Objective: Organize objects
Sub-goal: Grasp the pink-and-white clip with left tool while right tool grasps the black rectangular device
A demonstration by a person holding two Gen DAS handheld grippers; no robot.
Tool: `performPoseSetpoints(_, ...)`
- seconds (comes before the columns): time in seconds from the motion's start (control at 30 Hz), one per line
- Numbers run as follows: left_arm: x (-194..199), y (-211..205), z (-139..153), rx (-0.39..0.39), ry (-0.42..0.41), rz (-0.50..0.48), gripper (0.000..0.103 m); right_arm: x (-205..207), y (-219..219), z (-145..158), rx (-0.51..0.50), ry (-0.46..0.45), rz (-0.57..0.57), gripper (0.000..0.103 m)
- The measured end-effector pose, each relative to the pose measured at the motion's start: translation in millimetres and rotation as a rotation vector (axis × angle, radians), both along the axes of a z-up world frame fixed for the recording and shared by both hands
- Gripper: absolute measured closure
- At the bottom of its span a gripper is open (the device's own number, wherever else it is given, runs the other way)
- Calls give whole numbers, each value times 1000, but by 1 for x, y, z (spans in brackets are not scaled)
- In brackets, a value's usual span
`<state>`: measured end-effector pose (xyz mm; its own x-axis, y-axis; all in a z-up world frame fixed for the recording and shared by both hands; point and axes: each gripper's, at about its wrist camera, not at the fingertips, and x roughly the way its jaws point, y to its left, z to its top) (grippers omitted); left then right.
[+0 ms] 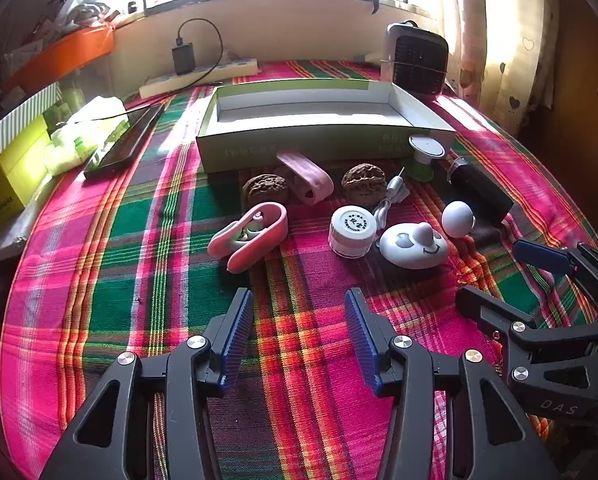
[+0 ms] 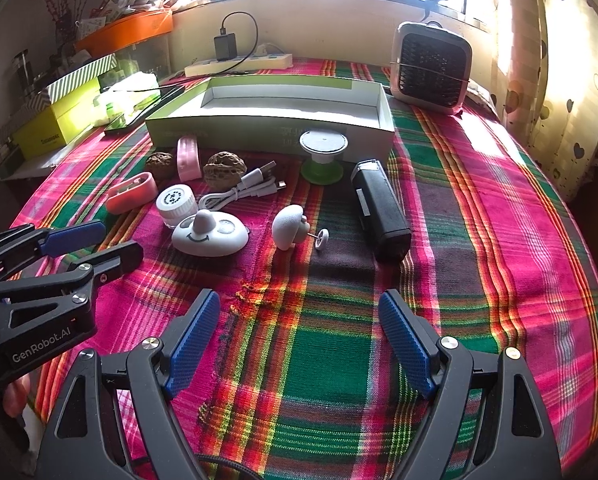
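Note:
An open green-and-white box (image 1: 323, 136) (image 2: 267, 128) lies at the back of the plaid table. Before it lie two walnuts (image 1: 266, 190) (image 1: 363, 182), two pink clips (image 1: 251, 236) (image 1: 307, 176), a white jar (image 1: 353, 230) (image 2: 177, 204), a white smiley gadget (image 1: 415, 246) (image 2: 209, 236), a white mushroom-shaped piece (image 1: 457, 218) (image 2: 289, 226), a white USB cable (image 2: 251, 186), a green spool (image 2: 323, 156) and a black block (image 2: 381, 210). My left gripper (image 1: 299, 340) is open and empty, short of the objects. My right gripper (image 2: 299, 344) is open and empty, beside it.
A small fan heater (image 2: 433, 68) stands at the back right. A power strip with charger (image 2: 239, 62) lies along the back wall. A phone (image 1: 127, 142), plastic bags and yellow boxes (image 1: 15, 164) crowd the left edge. Curtains hang right.

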<state>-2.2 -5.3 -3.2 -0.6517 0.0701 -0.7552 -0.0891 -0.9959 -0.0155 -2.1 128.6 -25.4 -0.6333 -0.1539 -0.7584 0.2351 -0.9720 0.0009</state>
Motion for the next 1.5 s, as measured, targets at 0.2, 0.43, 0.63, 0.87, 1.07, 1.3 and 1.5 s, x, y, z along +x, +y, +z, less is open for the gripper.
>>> performPoseSetpoints(0.2, 2, -2, 2, 11, -1, -28, 57, 1, 9, 0, -2, 1, -6, 21)
performPoseSetpoints(0.43, 3, -19, 8, 50, 30, -17, 57, -6, 24, 1, 13, 4, -42, 21)
performPoseSetpoints(0.63, -6, -43, 15, 80, 48, 8, 57, -19, 37, 4, 44, 2, -79, 21)
performPoseSetpoints(0.87, -18, -44, 15, 80, 37, -38, 57, -35, 48, 3, 62, -20, -77, 21)
performPoseSetpoints(1.07, -33, -39, 13, 48, 27, -58, 57, -47, 47, 3, 64, -26, -42, 21)
performPoseSetpoints(1.3, -47, -32, 11, 10, 6, -82, 57, -61, 45, 3, 60, -34, -13, 21)
performPoseSetpoints(1.5, -57, -32, 6, 5, -17, -69, 57, -72, 44, 3, 39, -43, 9, 24)
